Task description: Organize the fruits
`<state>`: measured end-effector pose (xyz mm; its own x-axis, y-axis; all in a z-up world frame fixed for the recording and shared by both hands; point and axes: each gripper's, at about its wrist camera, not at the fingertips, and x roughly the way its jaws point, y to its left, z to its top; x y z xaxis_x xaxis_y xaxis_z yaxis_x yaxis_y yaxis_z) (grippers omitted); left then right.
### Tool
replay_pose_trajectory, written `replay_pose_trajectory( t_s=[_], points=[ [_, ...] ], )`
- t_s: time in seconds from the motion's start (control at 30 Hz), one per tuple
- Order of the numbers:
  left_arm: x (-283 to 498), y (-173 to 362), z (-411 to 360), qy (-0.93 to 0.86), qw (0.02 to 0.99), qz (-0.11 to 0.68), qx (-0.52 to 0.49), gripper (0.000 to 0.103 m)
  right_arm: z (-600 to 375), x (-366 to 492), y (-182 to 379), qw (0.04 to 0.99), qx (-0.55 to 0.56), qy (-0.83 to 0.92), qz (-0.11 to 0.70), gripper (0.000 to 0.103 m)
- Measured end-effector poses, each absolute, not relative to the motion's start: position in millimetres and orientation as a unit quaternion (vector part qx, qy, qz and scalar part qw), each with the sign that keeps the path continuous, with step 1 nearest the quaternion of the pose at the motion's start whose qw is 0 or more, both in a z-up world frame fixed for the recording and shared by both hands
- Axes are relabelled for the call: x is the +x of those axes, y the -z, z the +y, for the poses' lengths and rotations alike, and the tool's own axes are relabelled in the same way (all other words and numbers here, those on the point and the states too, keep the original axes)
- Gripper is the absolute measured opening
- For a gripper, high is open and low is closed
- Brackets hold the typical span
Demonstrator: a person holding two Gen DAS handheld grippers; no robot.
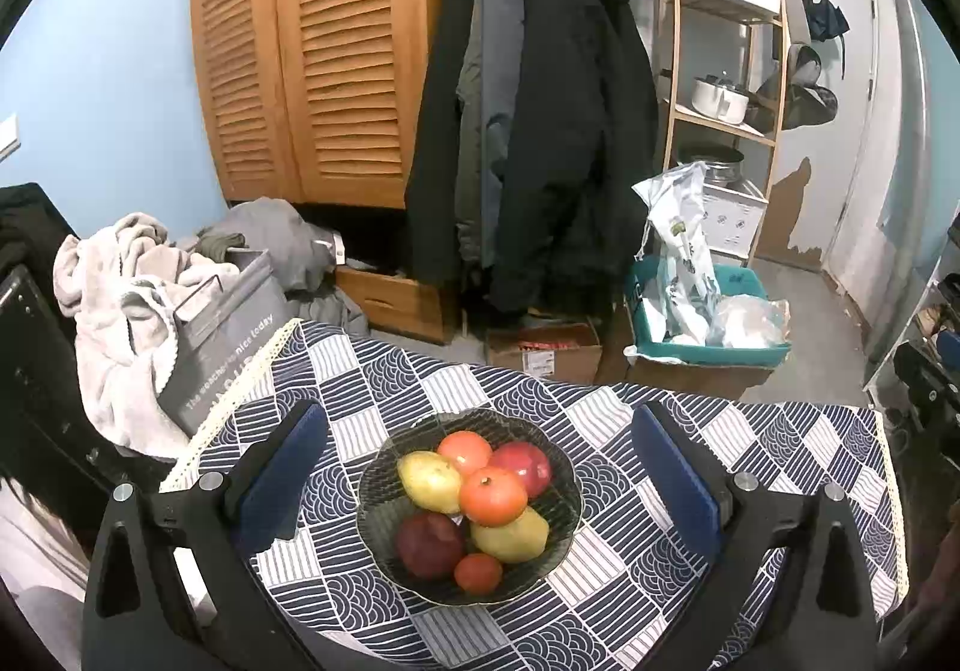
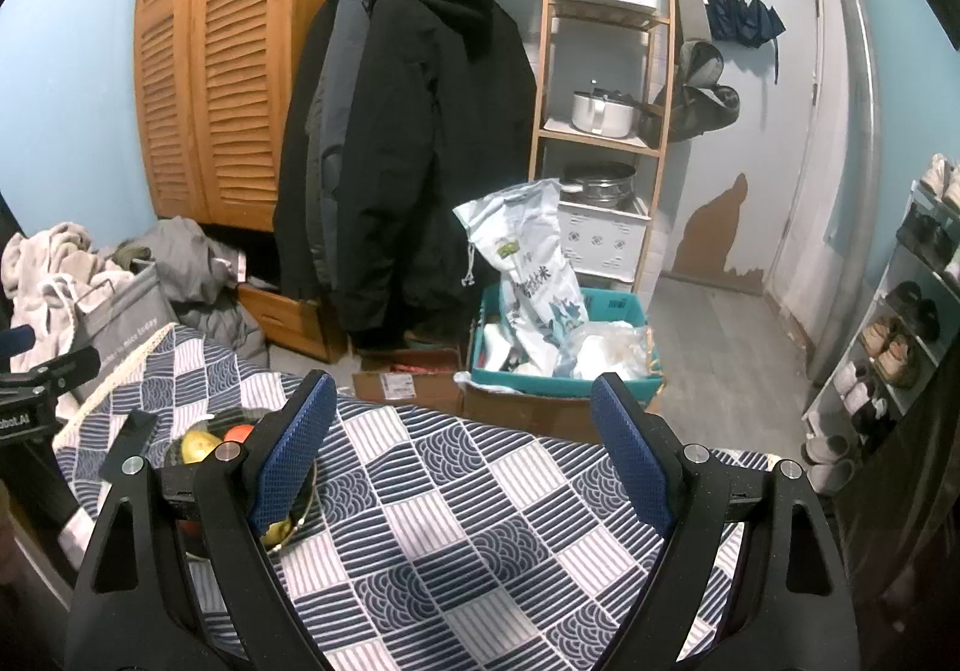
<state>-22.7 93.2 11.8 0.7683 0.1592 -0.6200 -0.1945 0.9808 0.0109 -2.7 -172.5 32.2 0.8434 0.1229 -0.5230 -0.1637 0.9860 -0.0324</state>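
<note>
Seven fruits point(image 1: 492, 494) fill the glass bowl point(image 1: 384, 527); both grippers, left gripper point(image 1: 477, 467) and right gripper point(image 2: 465, 455), hover spread apart, empty, presumably ready to pick.

grey bin point(image 1: 231, 347): "nice today", rest unclear

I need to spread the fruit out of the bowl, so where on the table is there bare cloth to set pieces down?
The widest bare cloth lies right of the bowl, toward the table's right edge. A narrower strip runs between the bowl and the far edge. The bowl is crowded with fruit, and the left edge abuts a gray bin of laundry.
</note>
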Motion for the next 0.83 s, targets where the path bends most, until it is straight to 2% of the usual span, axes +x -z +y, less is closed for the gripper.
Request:
replay_pose_trajectory(
  t_s=[0.83],
  points=[
    [-25.2, -17.7, 92.2, -0.092, 0.943, 0.317, -0.035, 0.102, -174.2, -3.2, -30.9, 0.958, -0.040, -0.078, 0.271, 0.086]
  ],
)
